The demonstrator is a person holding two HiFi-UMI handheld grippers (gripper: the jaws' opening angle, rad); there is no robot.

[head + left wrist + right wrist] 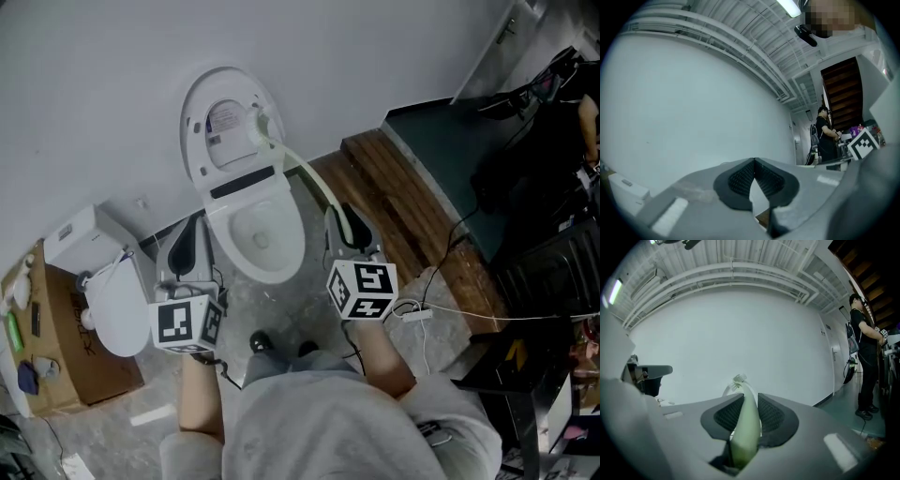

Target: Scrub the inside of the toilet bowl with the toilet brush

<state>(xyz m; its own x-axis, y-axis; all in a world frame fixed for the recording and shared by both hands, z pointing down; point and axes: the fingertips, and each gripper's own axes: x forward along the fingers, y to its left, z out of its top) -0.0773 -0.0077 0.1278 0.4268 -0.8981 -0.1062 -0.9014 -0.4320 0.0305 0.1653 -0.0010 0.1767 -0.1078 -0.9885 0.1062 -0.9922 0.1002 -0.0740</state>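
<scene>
The white toilet (255, 246) stands against the wall with its lid (225, 120) raised and the bowl open. My right gripper (350, 228) is shut on the pale green handle of the toilet brush (314, 178), to the right of the bowl. The handle curves up and left, and the white brush head (265, 127) lies in front of the raised lid, above the bowl. In the right gripper view the handle (746, 425) runs between the pads, bristles (736, 380) beyond them. My left gripper (185, 246) hovers left of the bowl, shut (753, 162) on nothing.
A cardboard box (70, 352) with a loose white toilet seat (116, 307) and a white tank (86, 234) stands at the left. A wooden step (408, 211), cables and a white adapter (413, 314) lie to the right. A person (865, 357) stands far off.
</scene>
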